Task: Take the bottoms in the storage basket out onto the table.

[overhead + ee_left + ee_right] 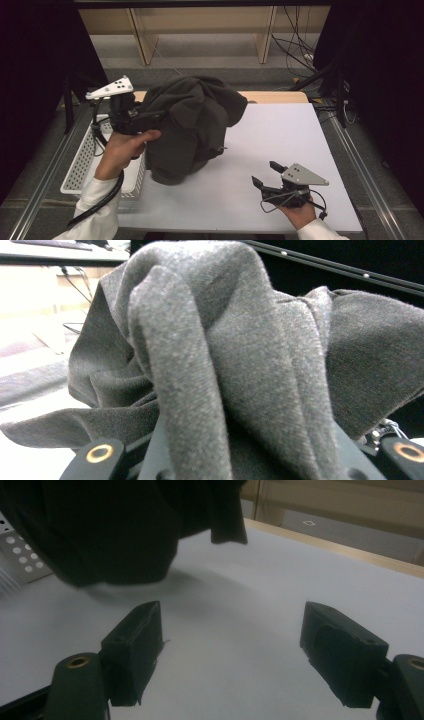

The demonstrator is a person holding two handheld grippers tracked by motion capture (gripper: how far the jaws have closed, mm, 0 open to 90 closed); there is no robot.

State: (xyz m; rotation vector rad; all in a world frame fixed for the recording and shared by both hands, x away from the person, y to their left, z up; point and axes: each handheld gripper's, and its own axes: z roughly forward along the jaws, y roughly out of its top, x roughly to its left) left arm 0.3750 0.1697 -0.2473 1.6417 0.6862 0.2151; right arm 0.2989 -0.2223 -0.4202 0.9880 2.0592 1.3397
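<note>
Soft, limp dark-grey cloth [192,127] sagged from the left gripper [150,116], clamped on a bunched fold, and probably needed a second hold near its hanging edge by the wide-open, empty right gripper [266,176].

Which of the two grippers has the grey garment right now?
The left gripper, shut on the grey garment and holding it above the table; the right gripper is open with nothing between its jaws.

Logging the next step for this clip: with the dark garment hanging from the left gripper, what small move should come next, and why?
Probably bring the open right gripper up to the garment's hanging lower edge. The left gripper holds it bunched above the table, beside the perforated basket, so a second grip could spread it.
</note>
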